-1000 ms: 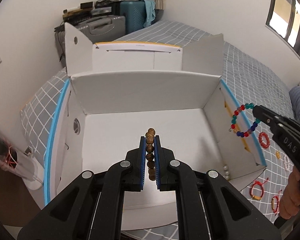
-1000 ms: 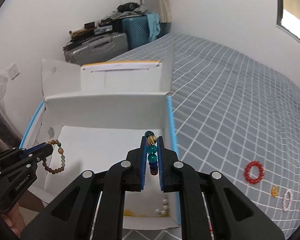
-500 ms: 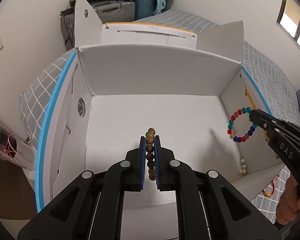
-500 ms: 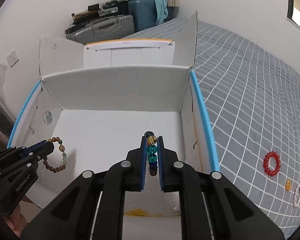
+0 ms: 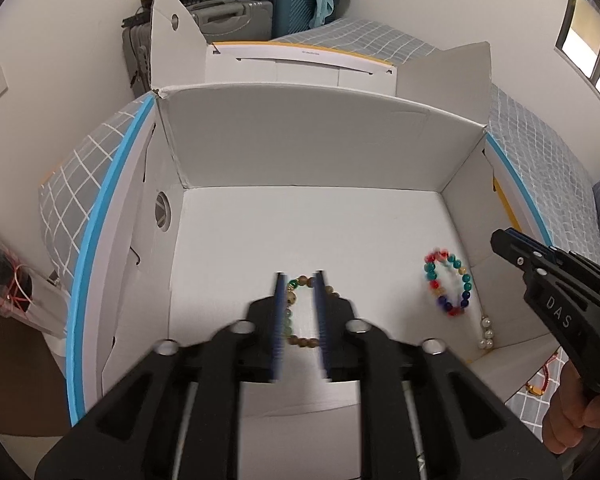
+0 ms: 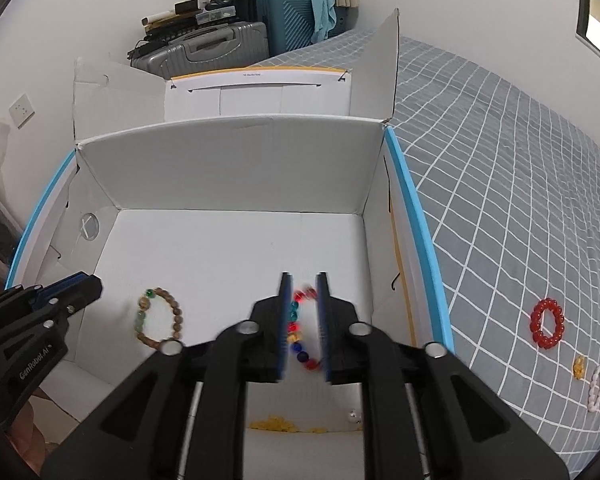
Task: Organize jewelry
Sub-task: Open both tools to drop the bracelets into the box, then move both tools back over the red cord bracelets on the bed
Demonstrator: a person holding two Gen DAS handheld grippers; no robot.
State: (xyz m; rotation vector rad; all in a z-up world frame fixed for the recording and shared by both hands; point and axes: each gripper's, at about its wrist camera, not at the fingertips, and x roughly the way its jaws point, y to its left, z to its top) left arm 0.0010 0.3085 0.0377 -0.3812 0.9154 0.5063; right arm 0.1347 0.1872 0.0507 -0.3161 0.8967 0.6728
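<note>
Hovering over the box [image 5: 308, 148], left hand-held gripper [image 5: 299, 308] and right hand-held gripper [image 6: 304, 312] gape empty; wooden bracelet [image 6: 160, 320] and multicolour bracelet [image 5: 448, 284] lie inside. Light, floppy, rolling beads; pinch one strand.

We hold the left hand-held gripper [image 5: 299, 300] and the right hand-held gripper [image 6: 304, 300] side by side, both pointing forward and down with jaws parted and nothing between them, our right hand [image 5: 572, 420] wrapped around its handle.
</note>
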